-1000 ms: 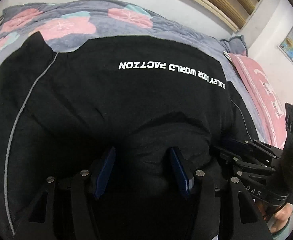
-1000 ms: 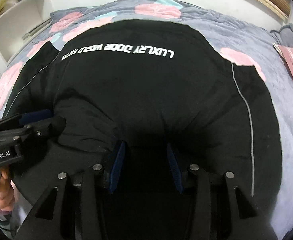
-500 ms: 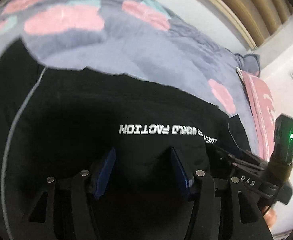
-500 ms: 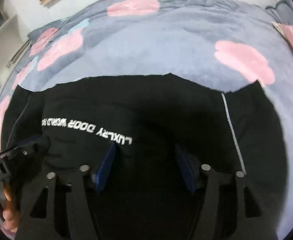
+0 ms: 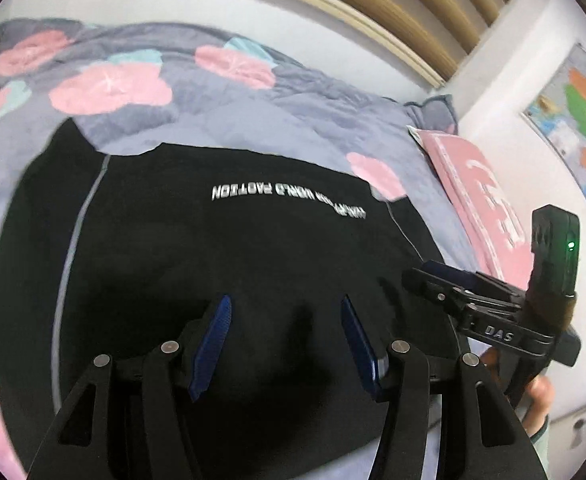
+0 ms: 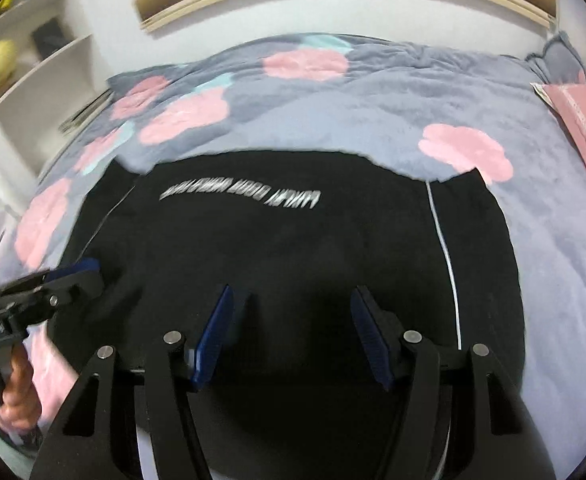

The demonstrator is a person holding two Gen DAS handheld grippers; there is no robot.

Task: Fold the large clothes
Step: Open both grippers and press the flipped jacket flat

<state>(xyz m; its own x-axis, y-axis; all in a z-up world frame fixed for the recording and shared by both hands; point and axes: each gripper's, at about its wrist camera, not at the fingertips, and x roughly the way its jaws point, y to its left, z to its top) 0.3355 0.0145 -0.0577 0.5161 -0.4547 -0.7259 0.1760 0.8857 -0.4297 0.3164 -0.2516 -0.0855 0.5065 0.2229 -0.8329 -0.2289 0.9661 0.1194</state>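
**Left wrist view: fold laid down, both hand-held grippers standing clear**

Left wrist view first, reading from its left edge across. I am seeing the black garment (image 5: 221, 264) lying flat on the bed (image 5: 261, 120), its grey piping running down the left side and the white lettering now sitting near the far edge of the cloth. A second ago that lettering was high up on a long spread of fabric; half a second ago it was right at my fingers. I am reading that as the near part having been carried over and set down, so one fold looks done. The left hand-held gripper (image 5: 287, 340) is hovering spread, nothing between its blue pads, and the fabric below it looks loose. Further right, the right hand-held gripper (image 5: 433, 276) is entering from the side, with a pink pillow (image 5: 481, 204) beyond it.

In the right wrist view, the left hand-held gripper (image 6: 73, 276) is showing at the left over the garment's (image 6: 293, 248) corner. The right hand-held gripper (image 6: 293, 332) has just been opening its jaws; they are now standing apart with no cloth pinched.

For room: I am judging the far and right sides of the bed as open quilt, good for the next fold. The shelf (image 6: 33, 68) on the left and the pillow on the right are well apart from the cloth's edges.
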